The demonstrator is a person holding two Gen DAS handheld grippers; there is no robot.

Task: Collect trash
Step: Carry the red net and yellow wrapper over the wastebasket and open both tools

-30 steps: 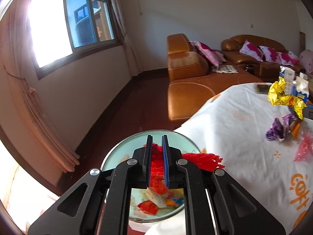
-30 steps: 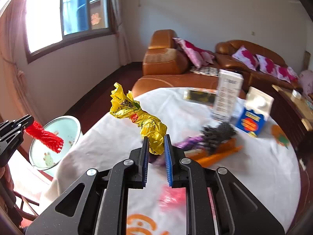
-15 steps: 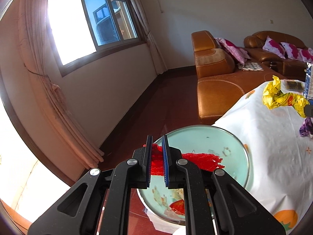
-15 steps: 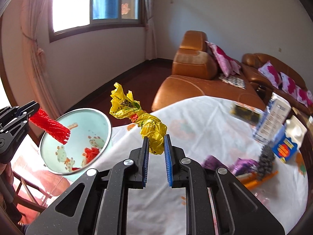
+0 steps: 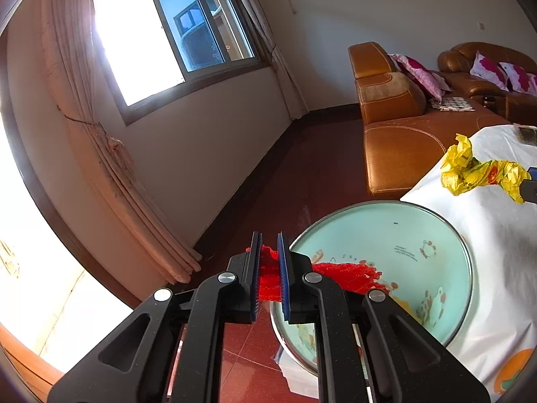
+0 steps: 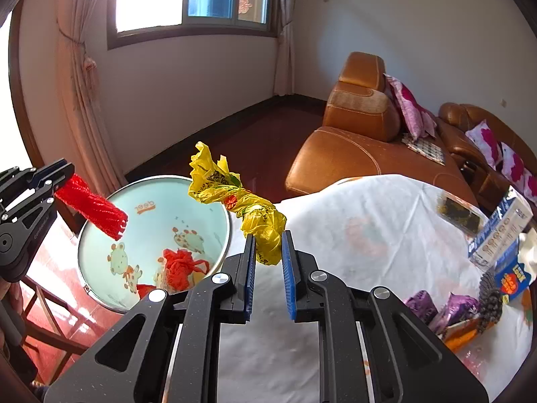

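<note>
My left gripper (image 5: 268, 245) is shut on a red net wrapper (image 5: 345, 273) whose free end hangs over the rim of a pale green basin (image 5: 419, 231). In the right wrist view the same red net wrapper (image 6: 92, 206) sticks out of the left gripper (image 6: 68, 169) above the basin (image 6: 201, 215), which holds red trash (image 6: 179, 265). My right gripper (image 6: 268, 238) is shut on a crumpled yellow plastic bag (image 6: 235, 198) held beside the basin, over the table edge. The yellow bag (image 5: 476, 171) also shows at the right in the left wrist view.
A white tablecloth (image 6: 369, 228) covers the table. Purple wrappers (image 6: 443, 309), a white carton (image 6: 503, 225) and a blue box (image 6: 513, 272) lie at its far right. A brown leather sofa (image 6: 352, 147) stands behind. The basin rests on a wooden stool (image 6: 40, 305) over red floor.
Both grippers swung left toward the basin. The yellow bag now hangs near the basin's rim, and the red net wrapper sits over its left edge. Both grips stayed shut.
</note>
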